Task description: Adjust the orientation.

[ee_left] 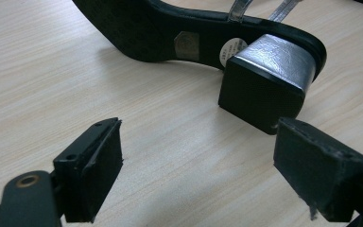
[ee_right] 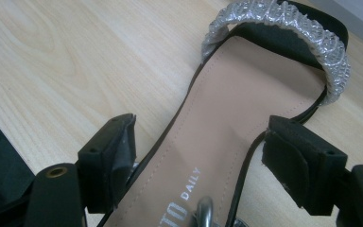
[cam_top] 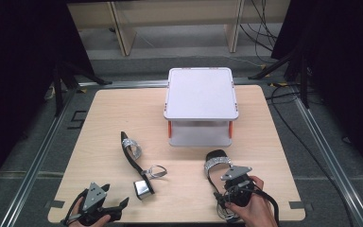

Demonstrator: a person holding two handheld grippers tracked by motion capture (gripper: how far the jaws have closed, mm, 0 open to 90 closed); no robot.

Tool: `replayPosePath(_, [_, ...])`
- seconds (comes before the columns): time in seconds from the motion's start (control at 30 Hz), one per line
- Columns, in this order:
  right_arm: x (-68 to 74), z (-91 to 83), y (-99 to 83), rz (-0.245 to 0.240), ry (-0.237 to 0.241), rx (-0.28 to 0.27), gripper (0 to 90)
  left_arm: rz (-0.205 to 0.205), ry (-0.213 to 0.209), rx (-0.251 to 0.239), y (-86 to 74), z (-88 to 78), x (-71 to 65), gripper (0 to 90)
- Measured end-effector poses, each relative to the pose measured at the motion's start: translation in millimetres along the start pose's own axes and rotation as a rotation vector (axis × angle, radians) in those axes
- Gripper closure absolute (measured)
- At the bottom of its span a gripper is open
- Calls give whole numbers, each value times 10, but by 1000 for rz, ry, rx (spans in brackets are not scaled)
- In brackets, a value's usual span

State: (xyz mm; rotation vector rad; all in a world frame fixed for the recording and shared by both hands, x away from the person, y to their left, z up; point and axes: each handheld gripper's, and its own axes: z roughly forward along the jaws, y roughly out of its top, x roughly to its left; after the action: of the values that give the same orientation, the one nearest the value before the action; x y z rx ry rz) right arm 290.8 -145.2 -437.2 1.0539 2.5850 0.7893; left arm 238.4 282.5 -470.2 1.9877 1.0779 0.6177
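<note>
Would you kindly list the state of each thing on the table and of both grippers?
Left sandal: on its side, sole showing, beside the left gripper.
Right sandal: upright, flat on the table.
Shelf: upright, top bare.
Left gripper: open, holds nothing.
Right gripper: open, jaws straddle the right sandal without pressing it.

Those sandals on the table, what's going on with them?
A person holds a gripper in each hand. The right gripper stands open over the upright sandal, not clamping it. The left gripper waits open near the block heel of the sandal on its side. A white two-tier rack stands behind.
</note>
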Motion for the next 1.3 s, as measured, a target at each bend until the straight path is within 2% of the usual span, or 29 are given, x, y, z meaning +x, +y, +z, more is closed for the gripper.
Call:
replayPosePath(0.03, [-22, -1, -5, -9, 2, -7, 266, 6, -3, -1, 2, 1, 5, 159])
replayPosePath(0.07, [-57, -28, -9, 5, 3, 4, 273, -9, 0, 11, 1, -13, -4, 159])
replayPosePath(0.1, [-90, -34, -14, -2, 14, 8, 275, -36, -6, -3, -4, -5, -22, 159])
replayPosePath(0.13, [-116, -43, -20, -10, 12, 15, 274, -38, -11, -15, -5, 7, -23, 159])
replayPosePath(0.2, [-157, -63, -39, 6, 26, 30, 278, -37, -10, -12, -5, 8, -24, 159])
replayPosePath(0.37, [-236, -102, -66, -5, 24, 47, 292, -44, -4, -5, -1, -5, -28, 159])
replayPosePath(0.4, [-255, -119, -68, -6, 26, 65, 292, -42, -4, -3, 0, -7, -24, 159])
replayPosePath(0.43, [-285, -121, -79, -9, 26, 62, 292, -34, -10, -14, -1, 4, -16, 159])
replayPosePath(0.53, [-361, -163, -112, 13, 16, 80, 297, -35, -8, -12, -3, 7, -11, 159])
replayPosePath(0.6, [-384, -190, -125, 24, 13, 72, 303, -40, -5, -6, -4, 4, -13, 159])
replayPosePath(0.67, [-393, -216, -110, 48, 37, 22, 298, -41, -9, -12, -3, 19, -11, 159])
replayPosePath(0.7, [-393, -216, -110, 48, 37, 22, 298, -41, -9, -12, -3, 19, -11, 159])
replayPosePath(0.73, [-381, -199, -80, 34, 47, 6, 279, -32, -7, 1, -2, 12, -10, 159])
replayPosePath(0.8, [-351, -147, -63, 39, 43, 40, 271, -37, -8, -2, -4, 14, -15, 159])
replayPosePath(0.87, [-355, -65, -54, 7, 31, 60, 267, -39, -7, -3, -8, 13, -15, 160])
replayPosePath(1.03, [-401, 61, -44, 5, 30, 114, 259, -45, -7, -6, -18, 6, -17, 159])
replayPosePath(1.1, [-400, 146, -53, 22, 32, 164, 259, -50, -4, -6, -23, -10, -22, 159])
replayPosePath(1.13, [-400, 170, -61, 12, 30, 181, 258, -29, -1, 5, -23, -14, -10, 159])
replayPosePath(1.17, [-400, 170, -61, 12, 30, 181, 258, -29, -1, 5, -23, -14, -10, 159])
replayPosePath(1.2, [-410, 199, -66, 23, 39, 185, 259, -6, 0, 9, -20, -14, 7, 159])
replayPosePath(1.23, [-414, 202, -66, 27, 43, 184, 259, -55, -1, -4, -23, -16, -21, 159])
replayPosePath(1.3, [-416, 202, -67, 28, 56, 185, 277, -51, -5, -3, -31, -9, -13, 159])
